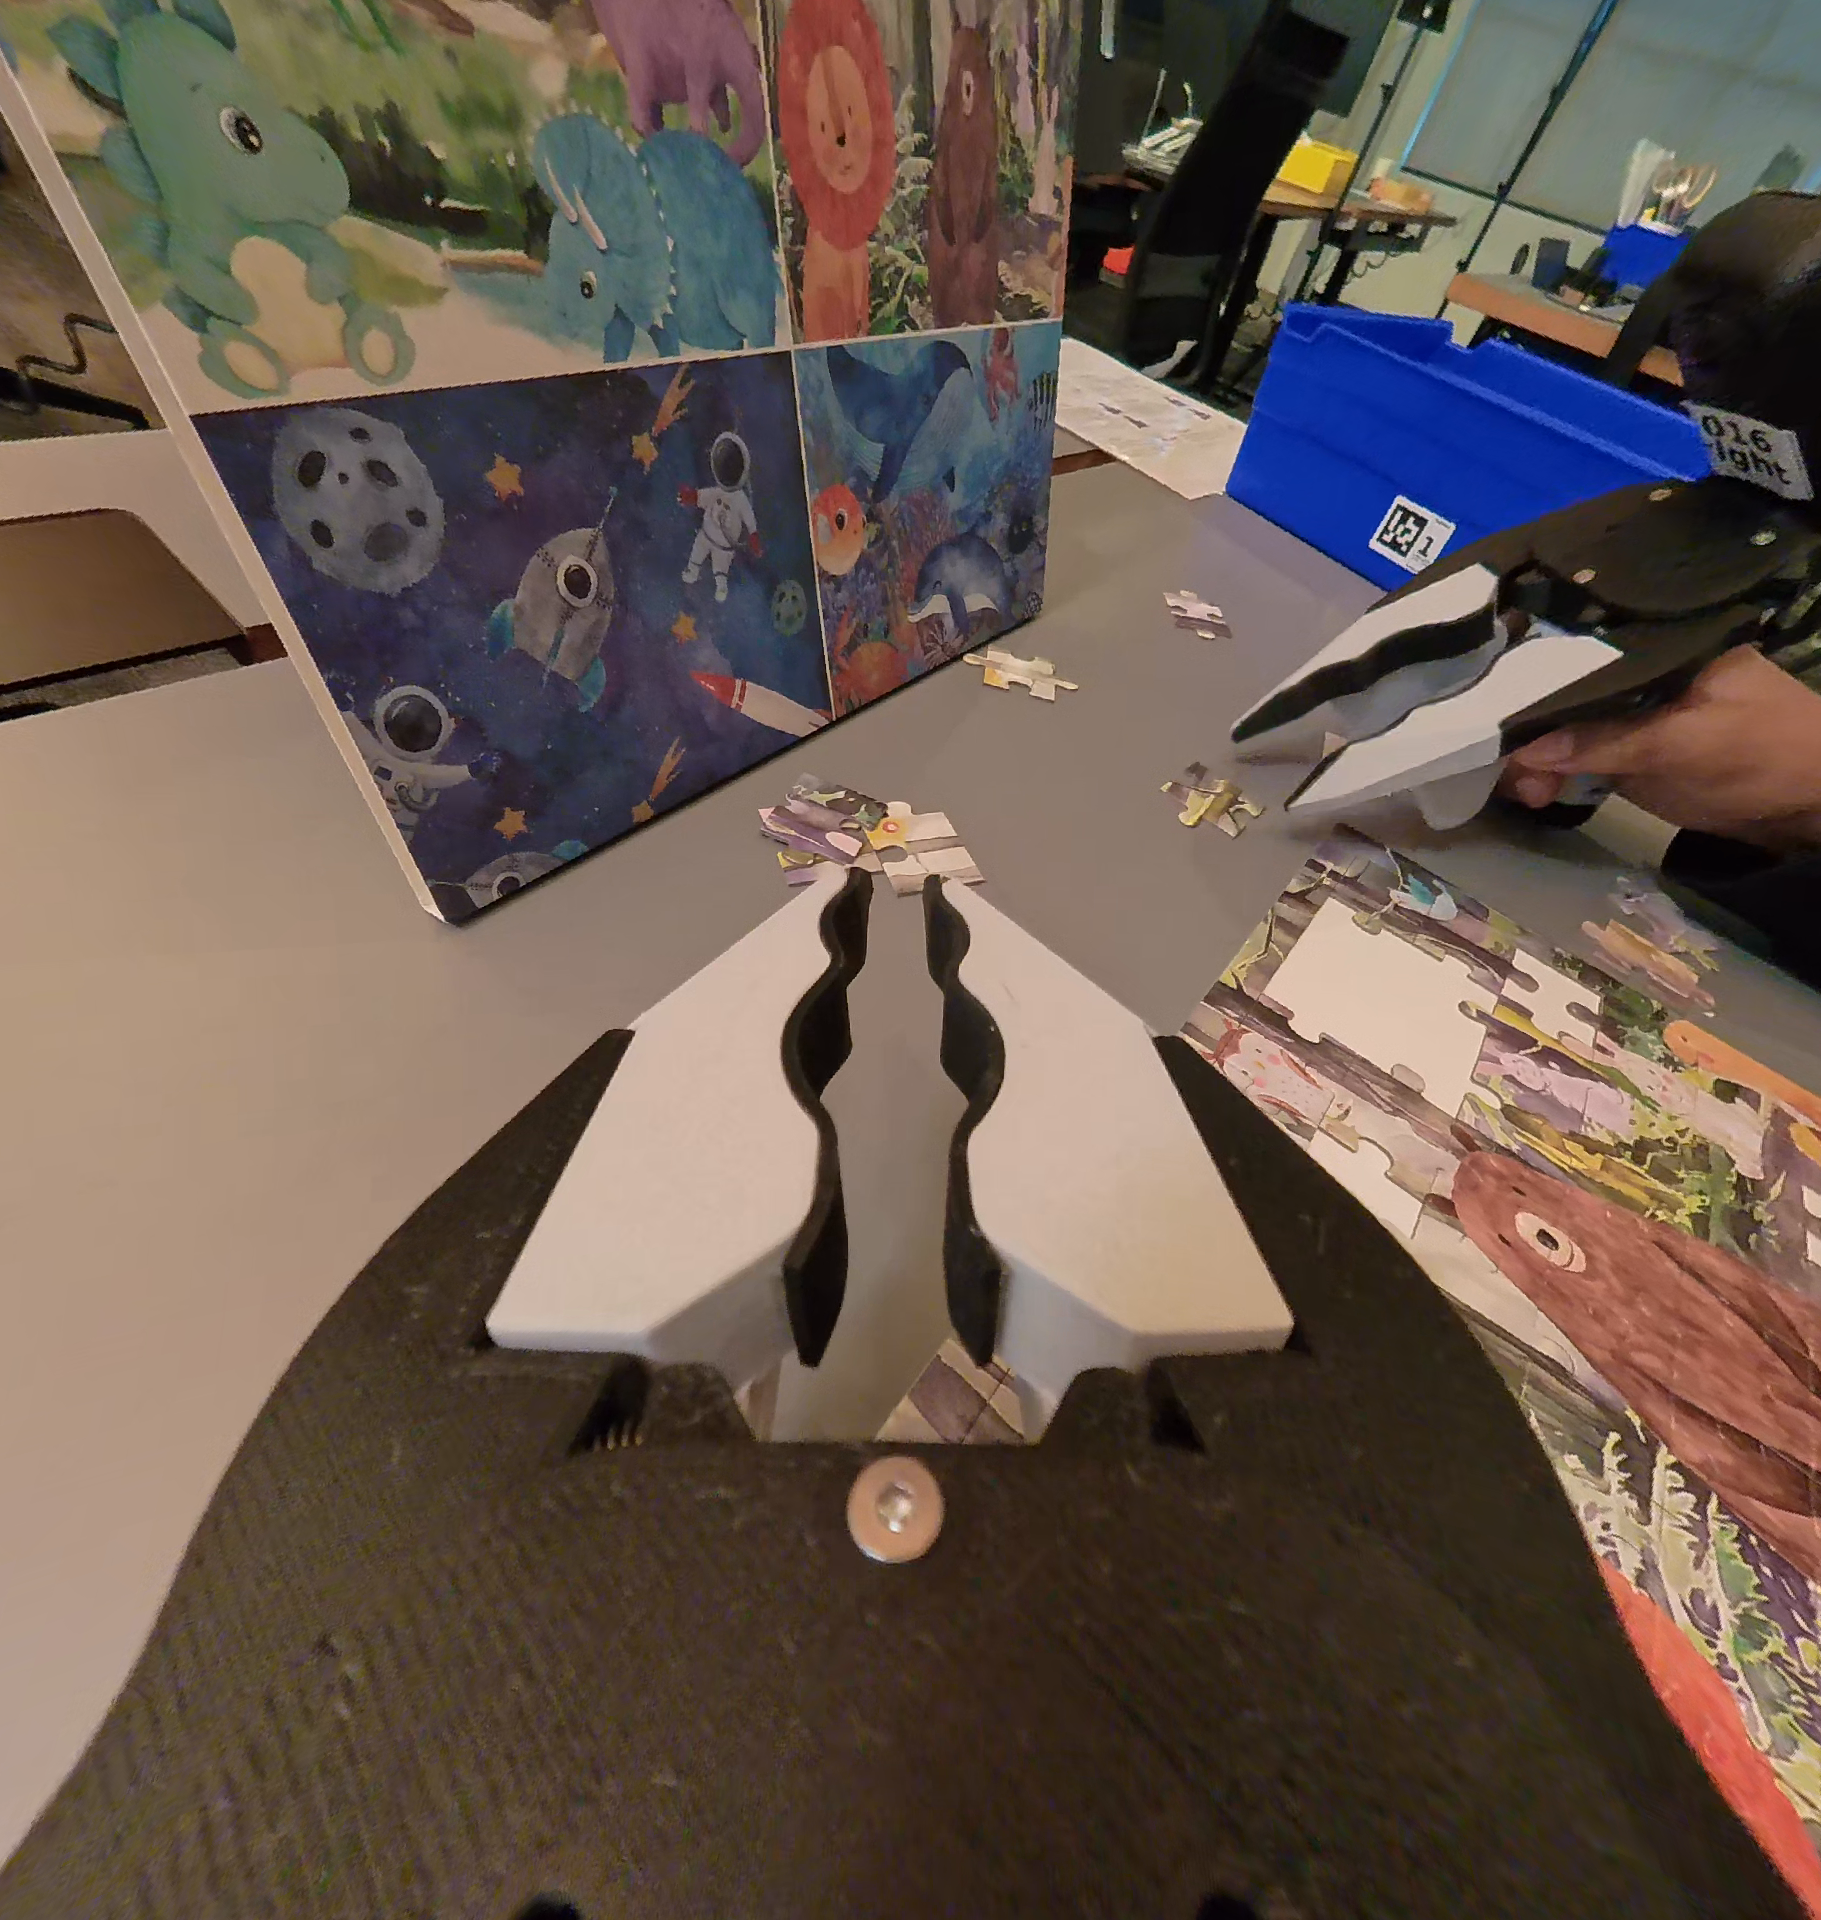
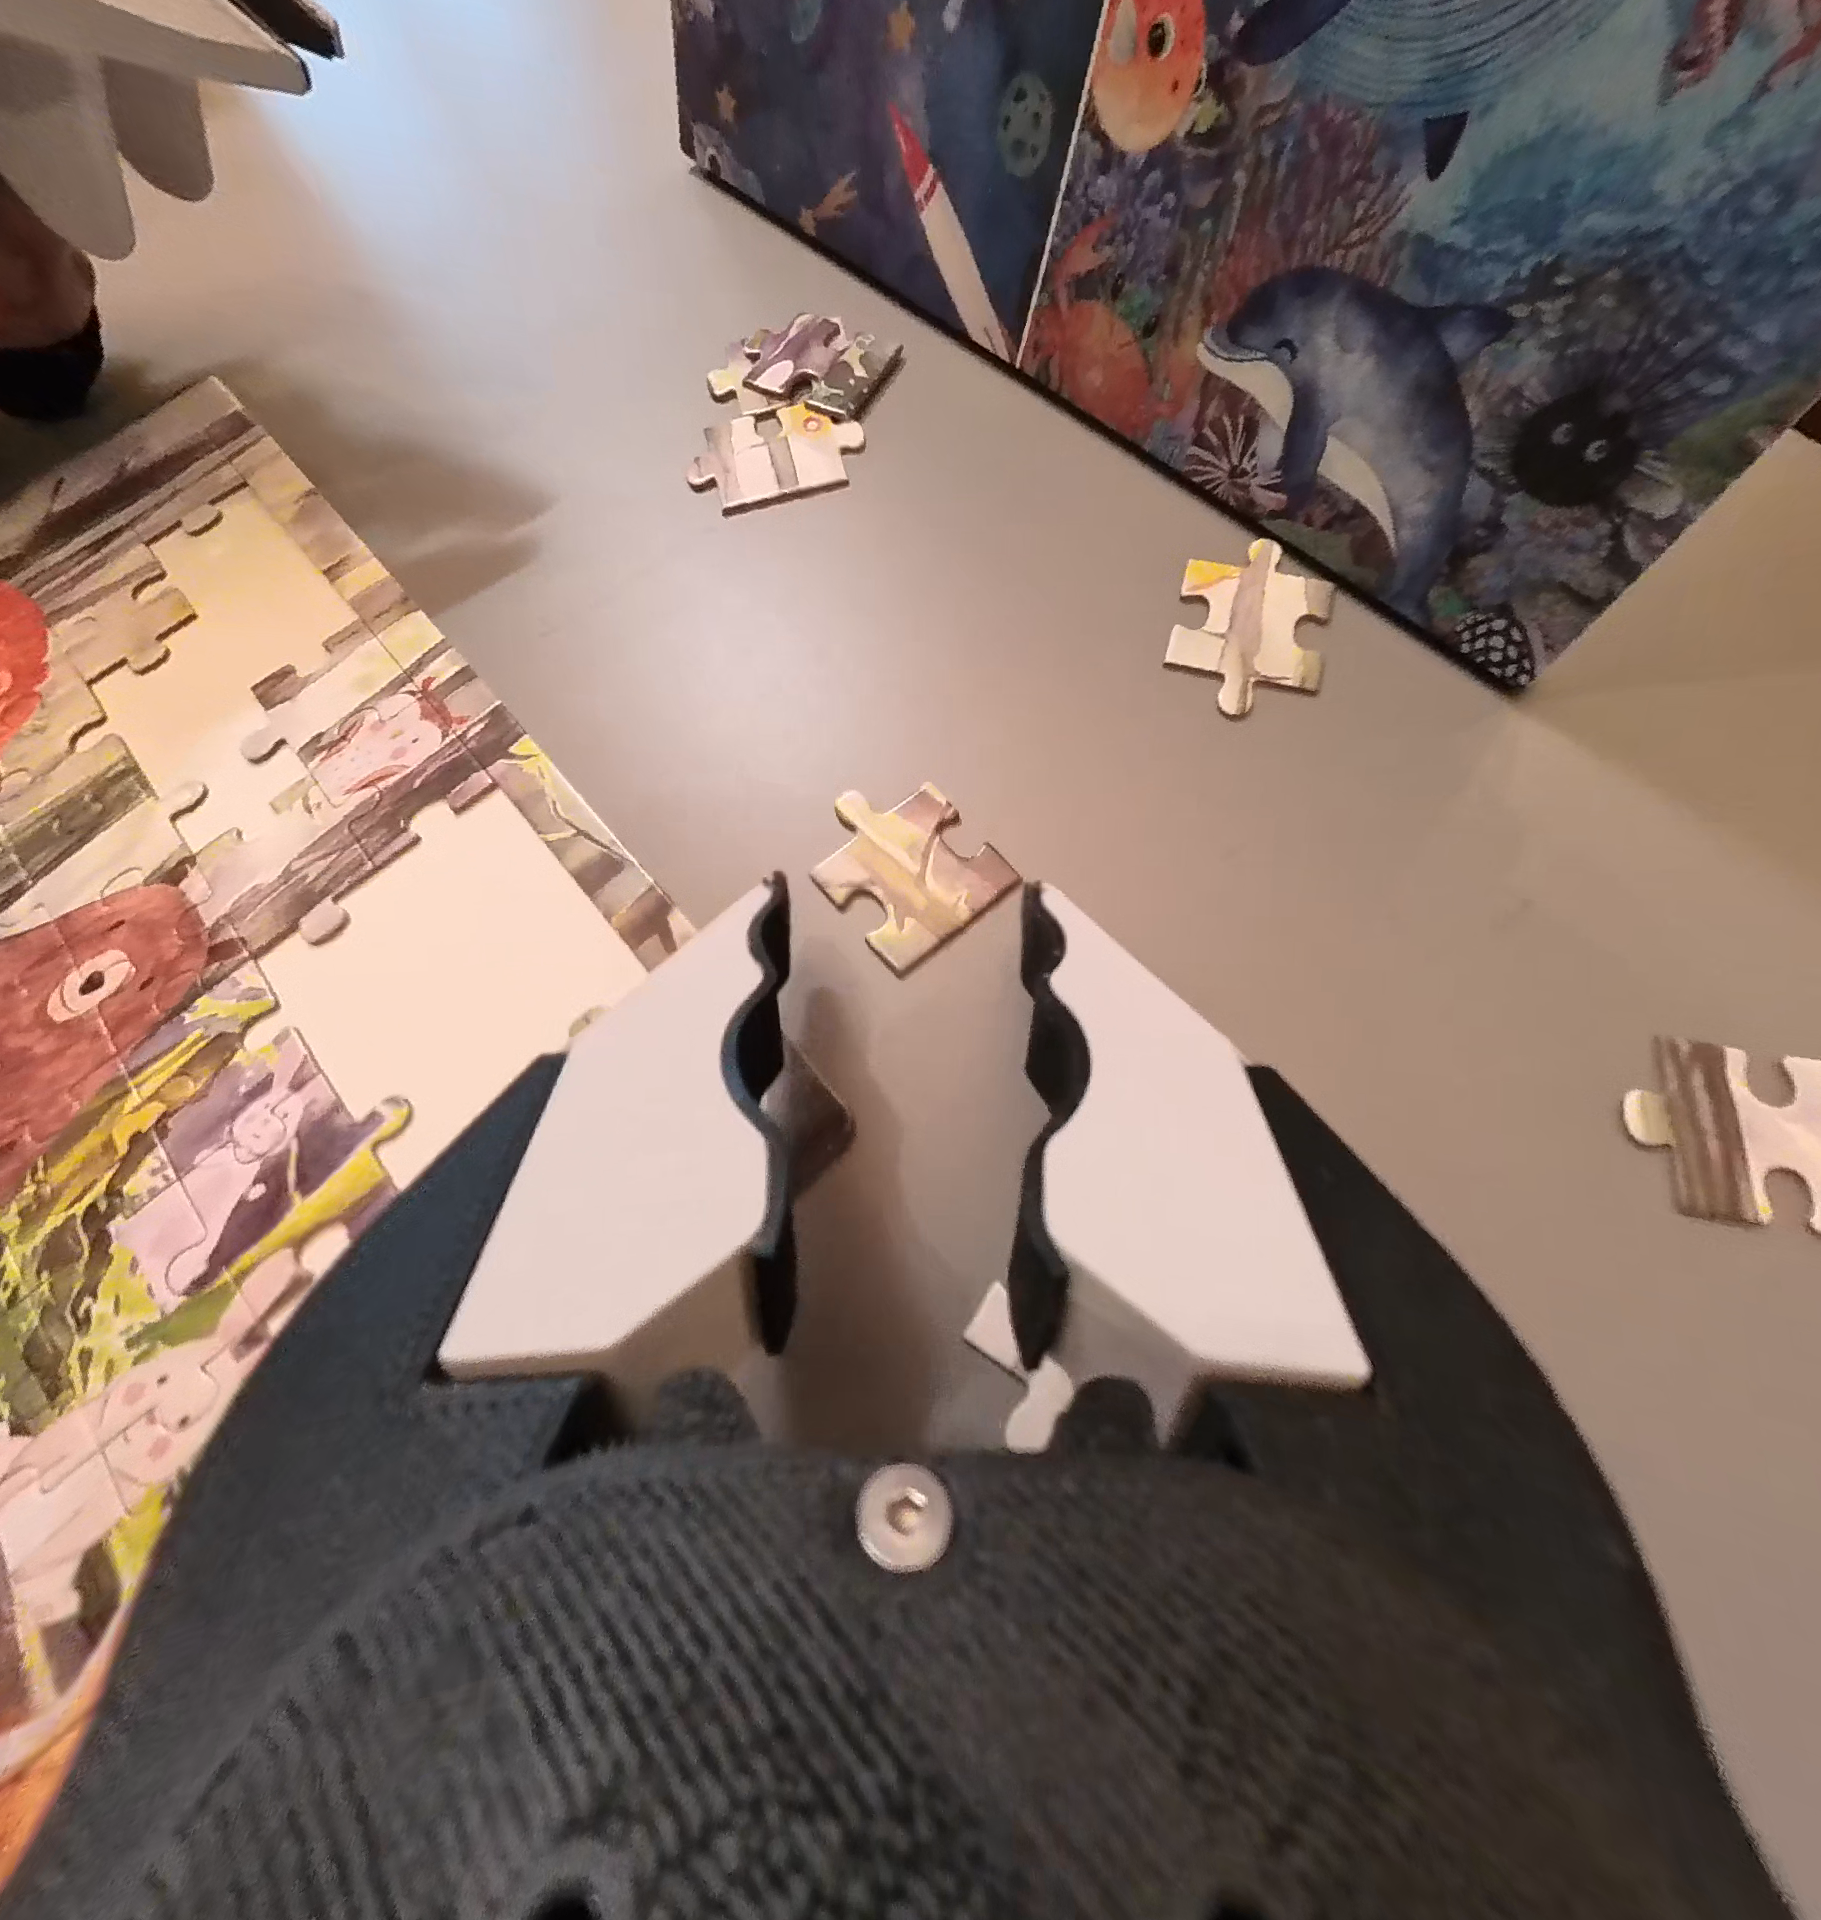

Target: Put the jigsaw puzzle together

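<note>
The partly joined jigsaw puzzle [image 1: 1571, 1174] lies flat on the grey table [image 1: 210, 987], with bare white gaps in it; it also shows in the right wrist view [image 2: 262, 727]. My right gripper [image 2: 904, 899] is open, low over the table, and a loose piece [image 2: 916, 883] lies flat between its fingertips. In the left wrist view that gripper [image 1: 1264, 769] is beside the same piece [image 1: 1212, 800]. My left gripper [image 1: 898, 883] is narrowly open and empty, its tips just short of a small pile of pieces [image 1: 875, 831].
The picture-covered puzzle box [image 1: 573, 520] stands tilted at the back. A blue bin [image 1: 1457, 436] stands at the far right. Loose pieces lie by the box [image 2: 1249, 623], on the right [image 2: 1758, 1153], and in the pile [image 2: 792, 405]. Another lies farther back [image 1: 1197, 613]. There is about 20 cm between the tips of the two grippers. The right tips stand about 15 cm off the partly joined jigsaw puzzle [image 1: 1571, 1174].
</note>
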